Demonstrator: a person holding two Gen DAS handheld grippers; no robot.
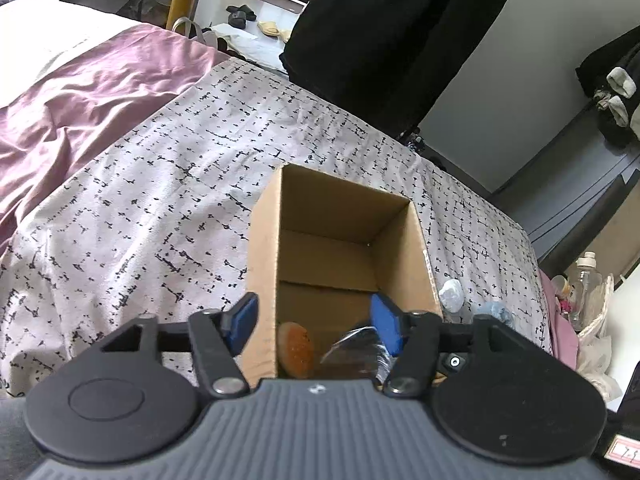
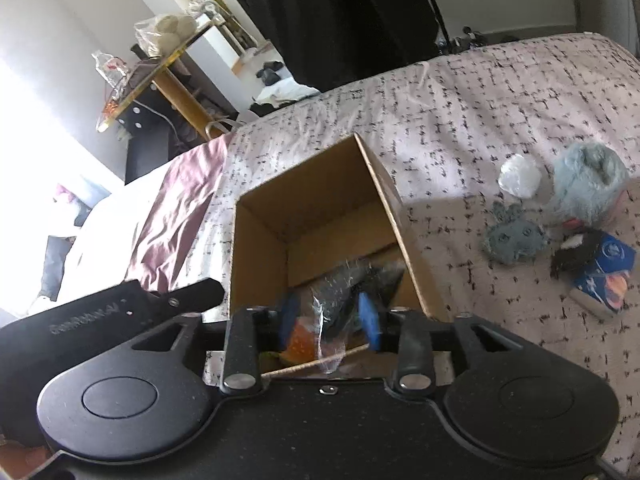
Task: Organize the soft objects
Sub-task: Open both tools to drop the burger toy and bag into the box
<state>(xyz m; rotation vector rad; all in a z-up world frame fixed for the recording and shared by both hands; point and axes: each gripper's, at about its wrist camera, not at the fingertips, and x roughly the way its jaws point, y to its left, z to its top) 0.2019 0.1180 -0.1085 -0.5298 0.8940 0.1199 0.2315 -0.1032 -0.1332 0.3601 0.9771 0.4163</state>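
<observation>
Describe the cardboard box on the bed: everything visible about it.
The cardboard box is plain brown corrugated card, open-topped, with no flaps visible. It stands upright on the patterned bedspread, beside the mauve sheet. Inside, at the near end, lie an orange round item and a dark item in clear plastic wrap. Both grippers hover over its near edge.

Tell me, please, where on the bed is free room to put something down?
Free: the patterned cover between the cardboard box and the purple sheet, and beyond the box. Crowded: right of the box, where the fluffy blue toy, grey plush, white wad and blue packet cluster.
</observation>
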